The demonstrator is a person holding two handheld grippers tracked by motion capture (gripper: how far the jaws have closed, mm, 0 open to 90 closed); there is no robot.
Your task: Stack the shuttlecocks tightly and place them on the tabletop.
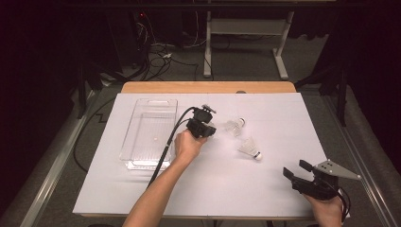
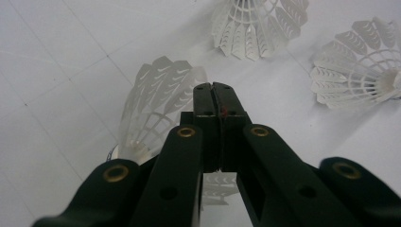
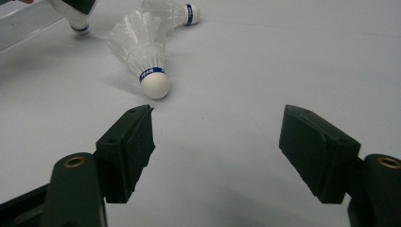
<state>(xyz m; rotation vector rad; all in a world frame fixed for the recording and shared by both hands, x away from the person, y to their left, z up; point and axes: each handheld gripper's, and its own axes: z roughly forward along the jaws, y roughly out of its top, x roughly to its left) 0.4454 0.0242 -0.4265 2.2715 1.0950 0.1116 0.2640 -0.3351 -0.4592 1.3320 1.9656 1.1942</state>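
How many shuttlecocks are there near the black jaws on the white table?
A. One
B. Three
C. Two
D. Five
B: the left gripper view shows three: one shuttlecock pinched by its skirt in the shut left gripper, a second beyond it, and a third off to the side.

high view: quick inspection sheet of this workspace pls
surface: white sheet over a wooden table
job's things: clear bin at left; two loose shuttlecocks lying on the sheet; third shuttlecock at the left claw
clutter: nothing seen
grippers: left claw shut, apparently pinching the third shuttlecock's skirt; right claw open, with nothing between its jaws
cables: black cable trails from the left claw past the bin
surroundings: dark room, desk frame and floor cables behind
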